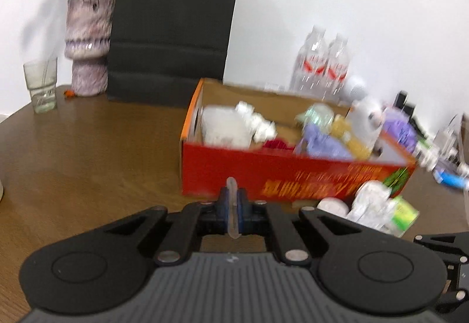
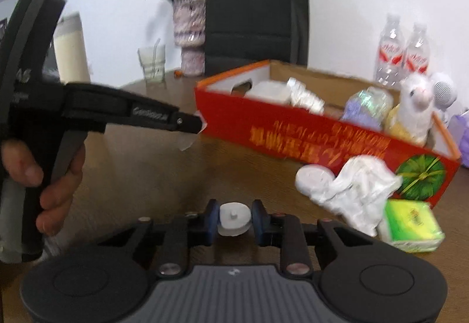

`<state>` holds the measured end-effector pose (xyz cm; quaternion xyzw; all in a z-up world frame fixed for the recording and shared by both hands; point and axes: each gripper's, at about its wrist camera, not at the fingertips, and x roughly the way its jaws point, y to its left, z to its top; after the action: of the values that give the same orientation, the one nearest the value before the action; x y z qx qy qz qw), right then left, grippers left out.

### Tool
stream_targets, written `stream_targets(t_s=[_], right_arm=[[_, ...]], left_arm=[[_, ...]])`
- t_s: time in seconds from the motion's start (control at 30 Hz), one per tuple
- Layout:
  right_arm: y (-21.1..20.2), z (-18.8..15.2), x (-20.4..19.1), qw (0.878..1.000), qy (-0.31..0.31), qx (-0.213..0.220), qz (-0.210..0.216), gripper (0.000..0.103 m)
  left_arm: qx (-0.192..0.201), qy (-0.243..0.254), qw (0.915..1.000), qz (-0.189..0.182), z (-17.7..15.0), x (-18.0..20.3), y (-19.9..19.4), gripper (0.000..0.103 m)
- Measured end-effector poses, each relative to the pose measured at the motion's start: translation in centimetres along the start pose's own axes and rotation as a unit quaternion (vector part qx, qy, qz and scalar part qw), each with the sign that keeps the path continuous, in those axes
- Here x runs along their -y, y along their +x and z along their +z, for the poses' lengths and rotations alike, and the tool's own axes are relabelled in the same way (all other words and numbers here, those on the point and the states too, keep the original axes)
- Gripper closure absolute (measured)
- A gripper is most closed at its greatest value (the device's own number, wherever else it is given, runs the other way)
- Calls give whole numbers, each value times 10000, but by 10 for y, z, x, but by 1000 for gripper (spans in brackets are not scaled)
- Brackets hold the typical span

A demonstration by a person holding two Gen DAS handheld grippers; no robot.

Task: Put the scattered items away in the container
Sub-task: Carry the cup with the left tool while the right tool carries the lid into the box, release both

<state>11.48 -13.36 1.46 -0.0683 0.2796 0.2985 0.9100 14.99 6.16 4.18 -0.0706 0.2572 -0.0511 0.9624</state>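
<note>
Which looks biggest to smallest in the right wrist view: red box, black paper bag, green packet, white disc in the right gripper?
1. red box
2. black paper bag, close behind; it stands farther back, so the true order is unsure
3. green packet
4. white disc, smallest though nearest, held in the right gripper
</note>
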Motion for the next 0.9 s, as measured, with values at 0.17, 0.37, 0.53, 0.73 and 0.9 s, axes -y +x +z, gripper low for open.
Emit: stream_targets(t_s=[0.17,0.37,0.53,0.73,0.9], right_arm=[[-17,53,22,9977,447,486,-126,80],[41,143,80,9916,1278,-28,-210,80],[124,178,105,9818,1591,-1013,-211,80],[189,169,117,9689,1522,-1756,-854,80],[210,160,123,9569,1559,-2202,-1072,78]], left_arm=[[-22,197,9997,-158,47,6,13,97],[-728,416,9965,-38,94,14,80,97],[-1358,788,9874,206,92,17,127,97],[-1821,573,9814,195,88,5,158,96],[-1955,472,9793,210,89,5,168,93]])
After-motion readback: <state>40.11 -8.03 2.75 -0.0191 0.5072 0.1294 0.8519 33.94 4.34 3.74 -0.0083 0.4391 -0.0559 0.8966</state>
